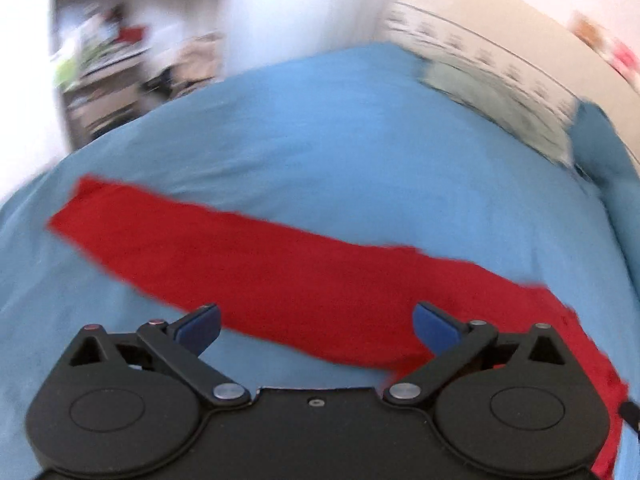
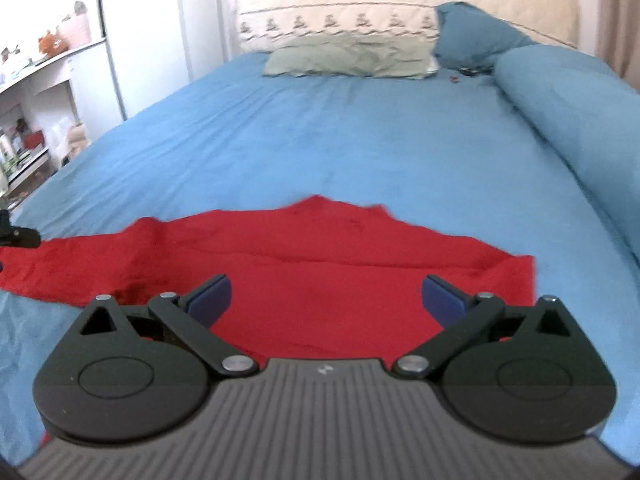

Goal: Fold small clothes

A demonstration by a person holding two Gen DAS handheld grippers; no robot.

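A red garment (image 1: 256, 264) lies spread on the blue bed sheet (image 1: 320, 140). In the left wrist view it runs as a long band from upper left to lower right, and the view is blurred. My left gripper (image 1: 316, 326) is open and empty just above the band's near edge. In the right wrist view the red garment (image 2: 320, 272) lies flat with a fold ridge across it. My right gripper (image 2: 326, 300) is open and empty over its near part. A bit of the left gripper (image 2: 18, 236) shows at the left edge there.
A green pillow (image 2: 348, 60) and a cream embroidered pillow (image 2: 340, 24) lie at the head of the bed. A blue pillow (image 2: 476, 36) and a rolled blue duvet (image 2: 576, 120) lie along the right side. White shelves (image 2: 36, 120) and a cabinet (image 2: 160, 48) stand left of the bed.
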